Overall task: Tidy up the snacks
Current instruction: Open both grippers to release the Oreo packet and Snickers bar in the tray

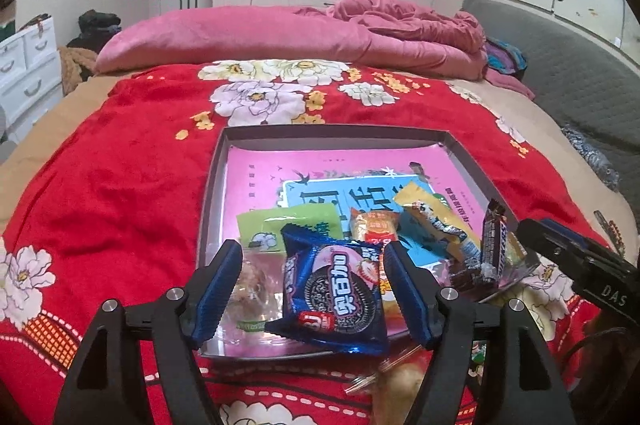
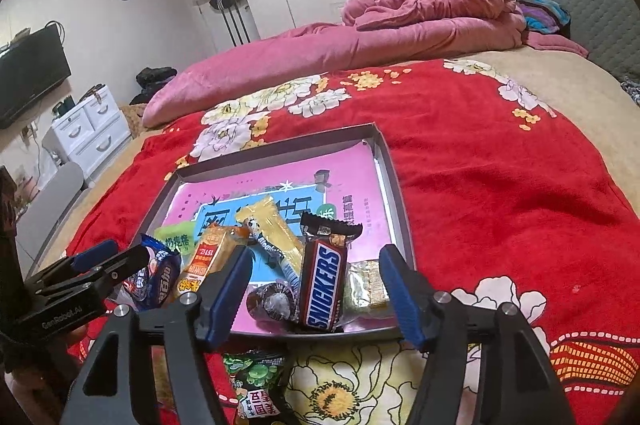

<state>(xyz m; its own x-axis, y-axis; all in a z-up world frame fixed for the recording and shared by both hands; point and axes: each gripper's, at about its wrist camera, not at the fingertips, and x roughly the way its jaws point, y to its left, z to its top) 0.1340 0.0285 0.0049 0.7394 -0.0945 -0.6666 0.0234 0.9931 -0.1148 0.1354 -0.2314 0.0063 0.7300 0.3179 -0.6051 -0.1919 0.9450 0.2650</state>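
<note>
A shallow grey tray (image 1: 218, 161) with a pink liner lies on the red floral blanket; it also shows in the right wrist view (image 2: 394, 165). My left gripper (image 1: 312, 295) is open over the tray's near edge, with a blue Oreo pack (image 1: 334, 299) lying between its fingers. My right gripper (image 2: 314, 291) is open, with a Snickers bar (image 2: 324, 285) lying between its fingers. In the tray also lie a green packet (image 1: 288, 225), an orange packet (image 2: 210, 257), a yellow panda packet (image 2: 272, 229) and a foil candy (image 2: 276, 303). The Snickers bar shows at right in the left wrist view (image 1: 494, 245).
A green snack pack (image 2: 256, 385) lies on the blanket just before the tray. Another clear-wrapped snack (image 1: 400, 385) lies under my left gripper. A pink duvet (image 1: 304, 37) is heaped at the far side. White drawers (image 2: 90, 129) stand left of the bed.
</note>
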